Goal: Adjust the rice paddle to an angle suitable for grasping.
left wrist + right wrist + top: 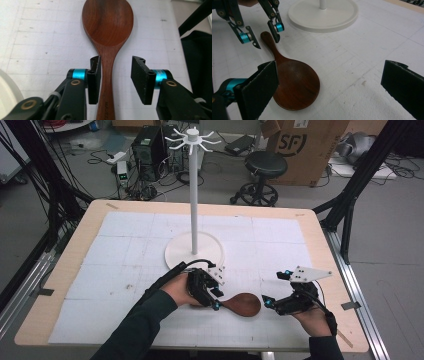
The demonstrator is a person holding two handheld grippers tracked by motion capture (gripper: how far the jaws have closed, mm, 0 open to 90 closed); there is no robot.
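Wooden spoon (107, 30) between open left gripper (116, 77)

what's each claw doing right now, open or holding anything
left claw: open, astride the wooden spoon's handle, one pad beside it, the other clear; no grip.
right claw: open wide, empty, near the spoon's bowl.

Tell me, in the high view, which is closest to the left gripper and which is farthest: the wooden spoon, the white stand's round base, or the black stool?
1. Wooden spoon: on the mat, its handle between the left gripper and its open jaws.
2. White stand's round base: just beyond it, mid-table.
3. Black stool: on the floor past the table's far edge.
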